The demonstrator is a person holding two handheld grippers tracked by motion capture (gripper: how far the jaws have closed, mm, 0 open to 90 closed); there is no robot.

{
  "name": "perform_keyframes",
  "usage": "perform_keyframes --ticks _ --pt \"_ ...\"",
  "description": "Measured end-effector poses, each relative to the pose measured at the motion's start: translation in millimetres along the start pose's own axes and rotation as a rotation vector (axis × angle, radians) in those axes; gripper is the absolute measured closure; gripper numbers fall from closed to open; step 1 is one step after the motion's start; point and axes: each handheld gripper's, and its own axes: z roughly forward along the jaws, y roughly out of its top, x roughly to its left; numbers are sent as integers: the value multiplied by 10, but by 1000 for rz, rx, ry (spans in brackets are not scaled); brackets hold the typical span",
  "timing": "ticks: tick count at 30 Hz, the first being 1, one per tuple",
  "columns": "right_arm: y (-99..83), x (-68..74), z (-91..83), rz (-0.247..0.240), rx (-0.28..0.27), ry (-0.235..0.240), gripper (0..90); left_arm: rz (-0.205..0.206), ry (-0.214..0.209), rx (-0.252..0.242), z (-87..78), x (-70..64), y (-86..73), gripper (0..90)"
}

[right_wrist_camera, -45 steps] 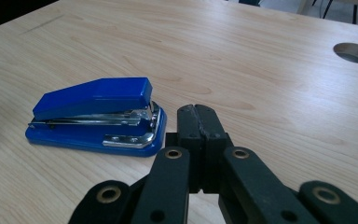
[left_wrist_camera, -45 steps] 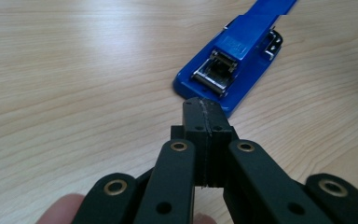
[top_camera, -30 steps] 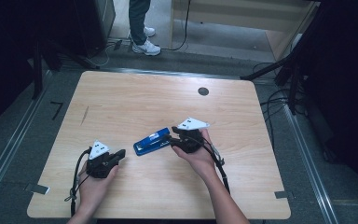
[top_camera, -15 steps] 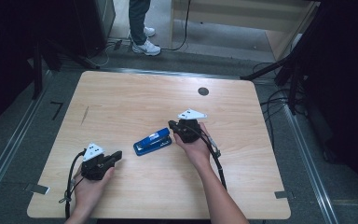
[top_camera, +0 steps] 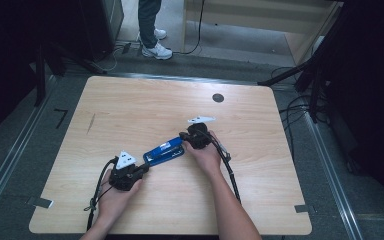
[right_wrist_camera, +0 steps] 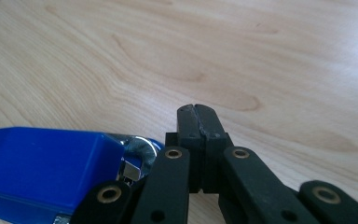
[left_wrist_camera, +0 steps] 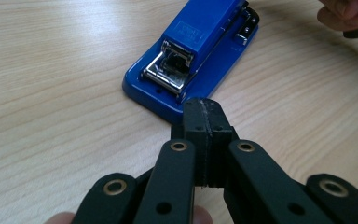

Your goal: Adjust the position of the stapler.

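While closed, both grippers beside blue stapler [top_camera: 164,152]

Bench [top_camera: 130,107]: light wood top, rounded corners, dark round grommet [top_camera: 218,97] near far edge. One blue stapler [top_camera: 164,151] lies flat approx. centre, well apart from grommet, on its near-left side. Tape strips at both near corners [top_camera: 40,202]. Bench stands on grey floor [top_camera: 20,150].
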Motion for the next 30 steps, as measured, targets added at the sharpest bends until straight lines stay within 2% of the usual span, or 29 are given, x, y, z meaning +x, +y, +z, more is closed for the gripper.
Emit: perform_keyframes --ticks 5,7,13,22,28,30 --pt "-11 -32 63 42 3 59 900 12 -4 17 69 -34 42 900" --pt "2 -41 78 39 5 71 900 27 7 26 72 -51 43 900" --pt "-2 -62 65 53 15 94 900 14 9 25 56 -11 37 900" --pt "-58 -62 -5 28 26 103 900 -22 24 18 39 49 34 900" --pt "-111 -15 -74 -7 41 99 900 -61 22 13 29 114 33 900" --pt "-131 3 -96 -21 45 99 900 -61 22 13 28 120 34 900"
